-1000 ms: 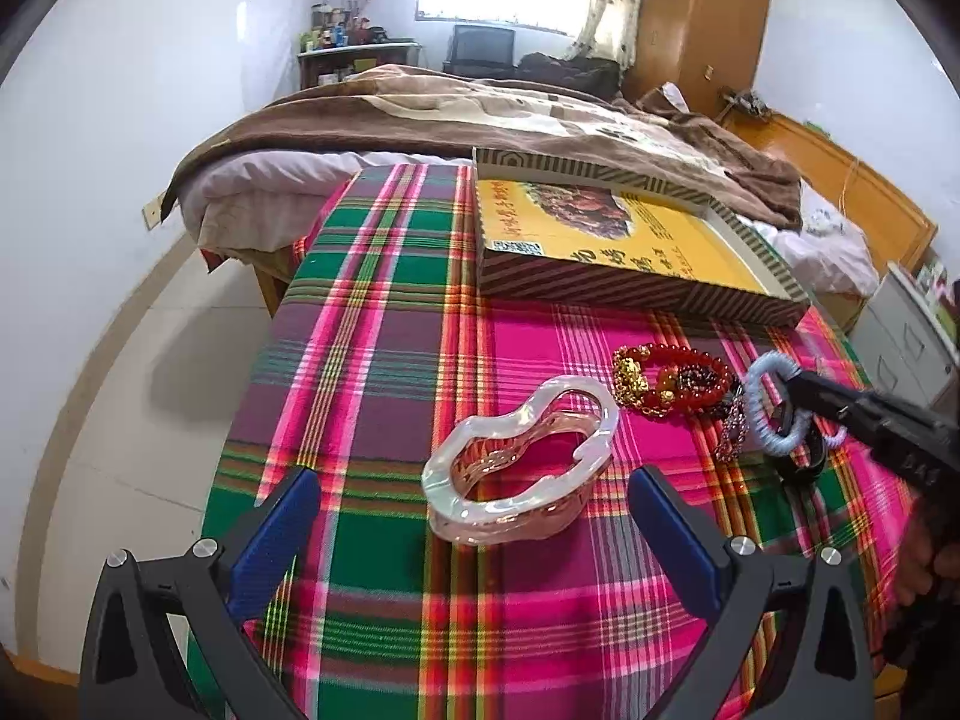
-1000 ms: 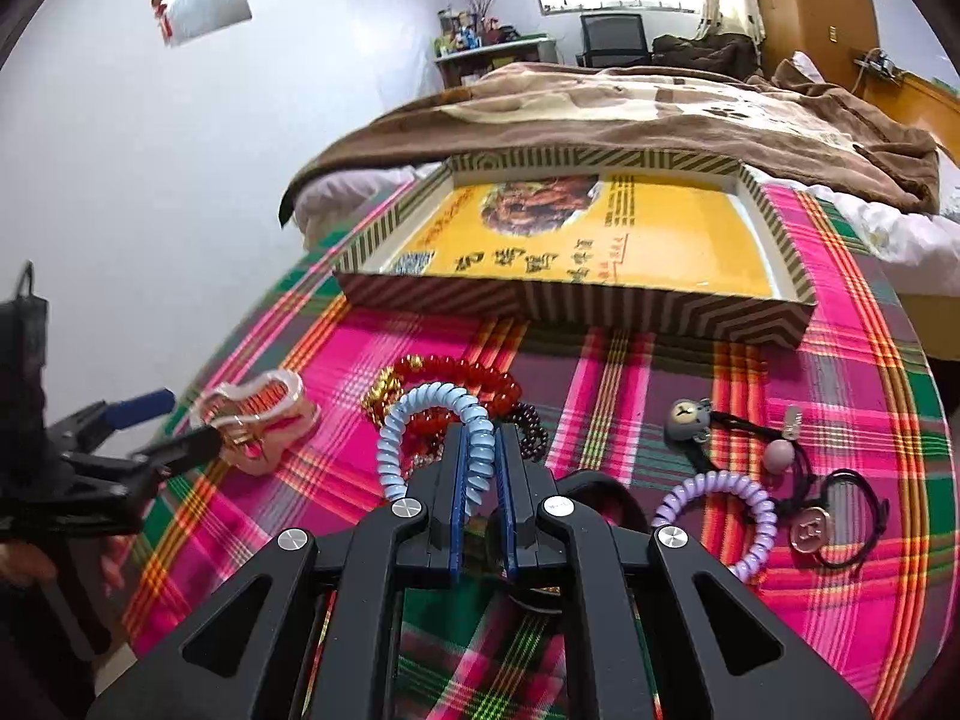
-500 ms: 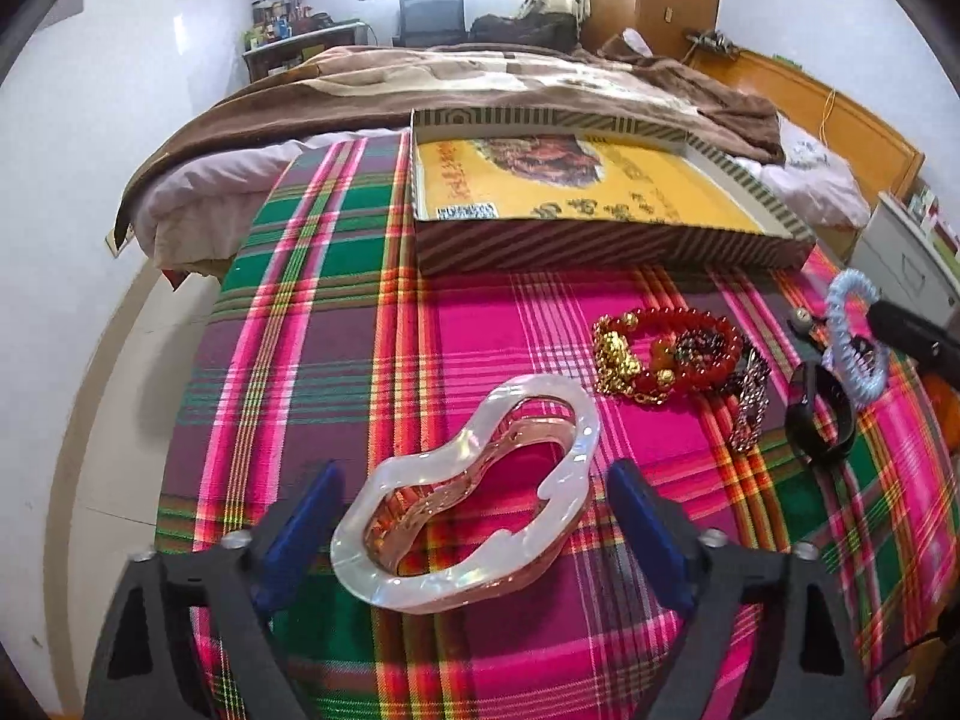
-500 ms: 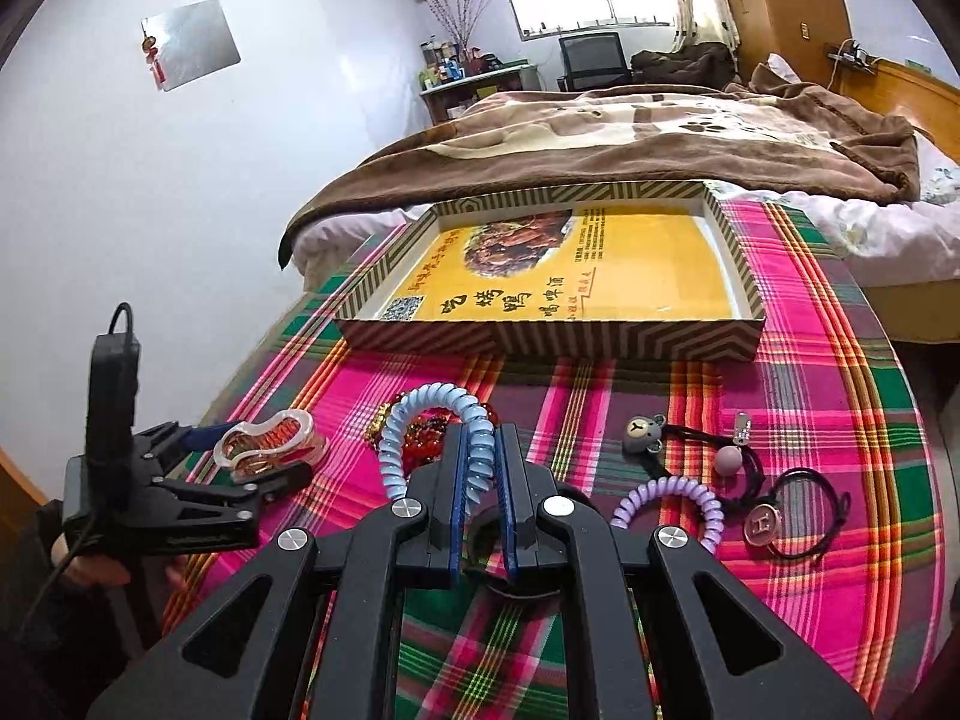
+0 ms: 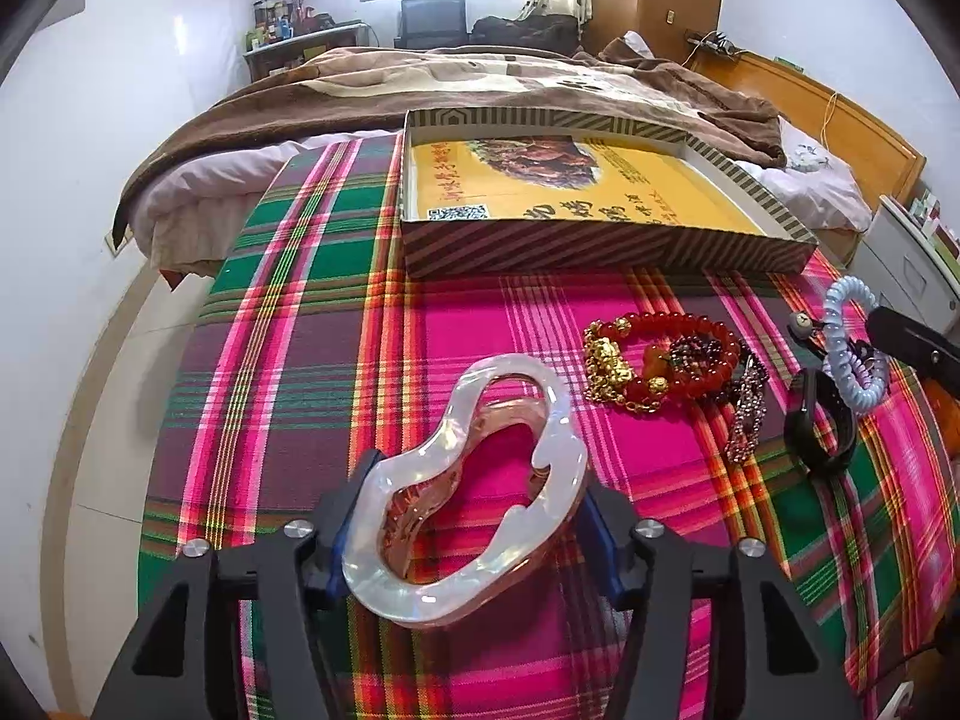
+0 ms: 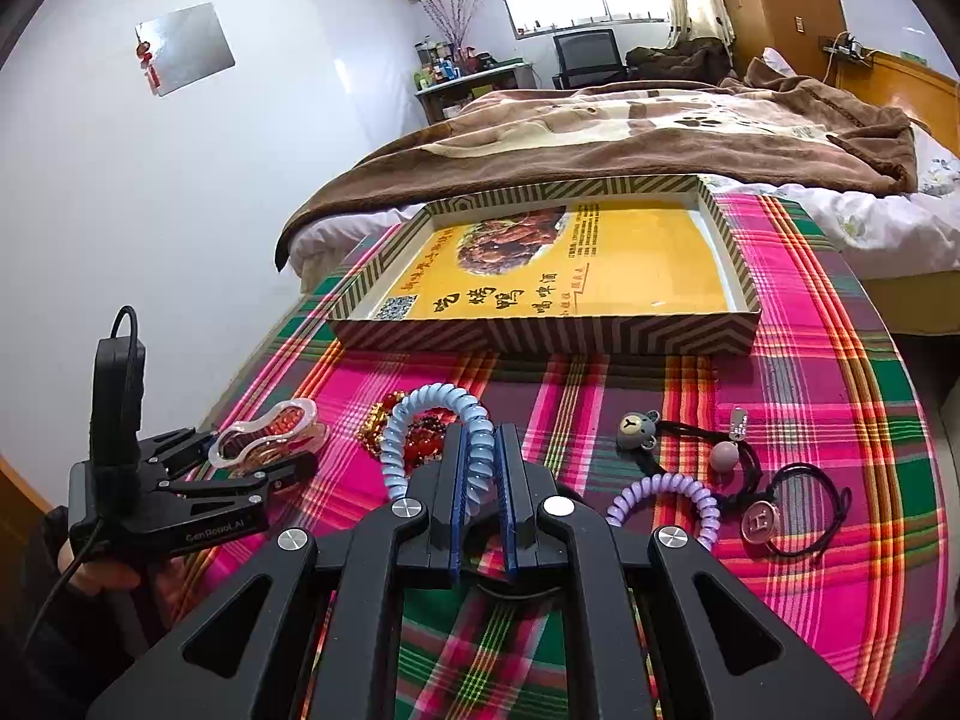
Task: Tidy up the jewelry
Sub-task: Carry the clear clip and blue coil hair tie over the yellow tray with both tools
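Observation:
My left gripper (image 5: 474,516) is shut on a large pearly-white hair claw clip (image 5: 474,492), held just above the plaid cloth; both show in the right wrist view (image 6: 264,435). My right gripper (image 6: 480,450) is shut on a light-blue spiral hair tie (image 6: 432,420), lifted off the cloth; it shows at the right of the left wrist view (image 5: 846,348). The open striped box with a yellow bottom (image 5: 570,192) (image 6: 570,264) stands at the far side of the table.
Red and gold bead bracelets (image 5: 660,360), a dark beaded chain (image 5: 747,414) and a black band (image 5: 819,426) lie on the cloth. A purple spiral tie (image 6: 660,498), bear hair tie (image 6: 639,429) and black elastic with charm (image 6: 780,516) lie right. A bed stands behind.
My left gripper moved forward and closed on the white claw clip, lifting it slightly. My right gripper rose higher with the blue spiral tie.

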`<state>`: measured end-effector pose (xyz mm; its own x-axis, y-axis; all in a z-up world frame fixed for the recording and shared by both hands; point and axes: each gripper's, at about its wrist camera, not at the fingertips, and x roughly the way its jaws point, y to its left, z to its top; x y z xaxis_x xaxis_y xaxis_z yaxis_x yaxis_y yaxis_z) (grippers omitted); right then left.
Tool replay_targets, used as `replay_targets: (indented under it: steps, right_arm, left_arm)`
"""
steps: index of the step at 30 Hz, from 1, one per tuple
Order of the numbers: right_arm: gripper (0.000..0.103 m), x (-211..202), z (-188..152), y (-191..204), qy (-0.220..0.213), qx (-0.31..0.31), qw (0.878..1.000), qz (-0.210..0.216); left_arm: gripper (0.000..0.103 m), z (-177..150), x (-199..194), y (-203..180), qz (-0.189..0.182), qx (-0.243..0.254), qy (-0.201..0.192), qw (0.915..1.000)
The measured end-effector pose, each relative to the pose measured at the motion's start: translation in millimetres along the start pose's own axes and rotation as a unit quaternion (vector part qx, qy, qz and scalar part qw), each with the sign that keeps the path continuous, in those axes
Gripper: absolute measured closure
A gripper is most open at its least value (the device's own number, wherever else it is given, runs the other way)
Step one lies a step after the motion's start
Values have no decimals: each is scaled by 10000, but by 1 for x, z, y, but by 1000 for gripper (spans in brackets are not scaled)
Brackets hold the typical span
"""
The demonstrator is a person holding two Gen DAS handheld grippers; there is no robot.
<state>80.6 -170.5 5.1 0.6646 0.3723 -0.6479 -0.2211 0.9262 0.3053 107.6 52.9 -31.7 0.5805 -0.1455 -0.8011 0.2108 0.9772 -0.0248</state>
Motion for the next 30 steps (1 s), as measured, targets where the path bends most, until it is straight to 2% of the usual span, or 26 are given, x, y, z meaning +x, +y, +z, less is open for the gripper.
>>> replay_targets:
  steps: [9,15,24,27,30]
  right_arm:
    - [93,2,2,-2,-7,19,10000,15]
    - [93,-2,9,-6,-91,38,9999,-45]
    - [93,-1,60,-17,-296,56,9995,-126]
    - [93,16,81,-23,-208,62,9994,-255]
    - [93,35,96,-32,-129,143,9993,-315]
  left_arm:
    - [52,3,-2,-1,39,-78,-61,9999]
    - [52,12,-17,0,27,-87,-251,9996]
    - [52,68,-30,-2,-117,-9,-560,9984]
    - [52,90,-24,-1,-226,-82,-596,9979]
    - [52,111,-12,-1,-163,-112,-646,9977]
